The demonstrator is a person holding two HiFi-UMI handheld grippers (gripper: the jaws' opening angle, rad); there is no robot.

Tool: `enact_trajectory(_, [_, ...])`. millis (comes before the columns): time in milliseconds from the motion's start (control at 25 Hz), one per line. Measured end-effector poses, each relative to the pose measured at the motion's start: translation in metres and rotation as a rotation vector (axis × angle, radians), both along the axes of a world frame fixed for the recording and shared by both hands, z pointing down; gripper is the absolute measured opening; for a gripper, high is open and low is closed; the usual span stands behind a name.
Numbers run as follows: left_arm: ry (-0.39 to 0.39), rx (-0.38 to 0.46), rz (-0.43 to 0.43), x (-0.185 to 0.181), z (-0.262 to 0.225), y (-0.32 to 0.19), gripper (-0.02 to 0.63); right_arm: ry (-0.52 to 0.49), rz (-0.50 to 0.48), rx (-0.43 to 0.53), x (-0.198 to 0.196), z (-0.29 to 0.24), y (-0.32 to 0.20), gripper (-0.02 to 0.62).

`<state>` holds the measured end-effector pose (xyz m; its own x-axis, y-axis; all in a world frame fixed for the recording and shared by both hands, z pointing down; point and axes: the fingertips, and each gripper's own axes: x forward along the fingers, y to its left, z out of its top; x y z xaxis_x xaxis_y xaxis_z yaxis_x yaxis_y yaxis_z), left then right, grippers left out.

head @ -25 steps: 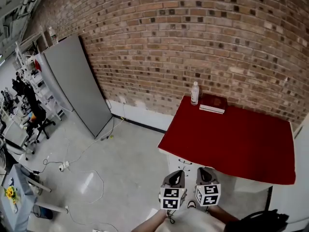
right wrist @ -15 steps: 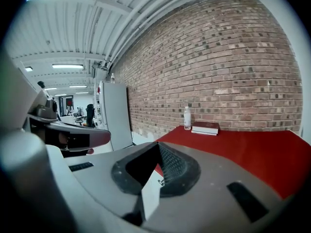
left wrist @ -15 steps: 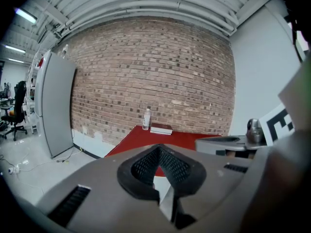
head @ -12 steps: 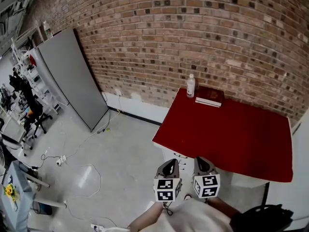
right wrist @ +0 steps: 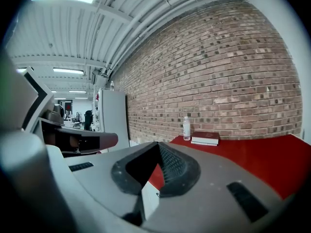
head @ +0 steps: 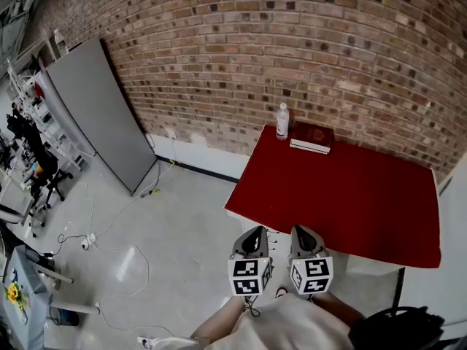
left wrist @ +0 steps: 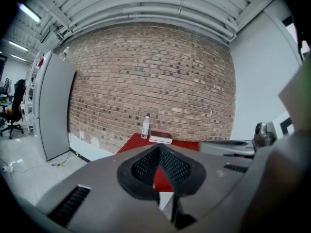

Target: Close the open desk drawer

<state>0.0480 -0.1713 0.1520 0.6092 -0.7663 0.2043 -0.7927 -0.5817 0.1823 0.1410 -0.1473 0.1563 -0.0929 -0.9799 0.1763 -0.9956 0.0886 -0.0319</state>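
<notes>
Head view, 6 o'clock: left claw and right claw sit side by side, near each other but not touching, both aimed at the tabletop. Each gripper view shows its jaws drawn together with nothing between them. Just past the tips, between the two claws, a strip of white drawer front shows under the tabletop's near edge; how far it stands out cannot be told. The red tabletop spreads toward 1 o'clock. At its far edge, near 12 o'clock, a bottle stands upright, a book lying just beside it on the right. Behind them is a brick wall, and a grey cabinet stands by it at 10 o'clock.
</notes>
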Motion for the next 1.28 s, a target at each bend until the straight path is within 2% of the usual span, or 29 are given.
enact_trajectory(1280, [-0.024, -0.006, 0.031, 0.005, 0.006, -0.013, 0.008, -0.002, 0.024, -0.018, 0.002, 0.003, -0.021, -0.002])
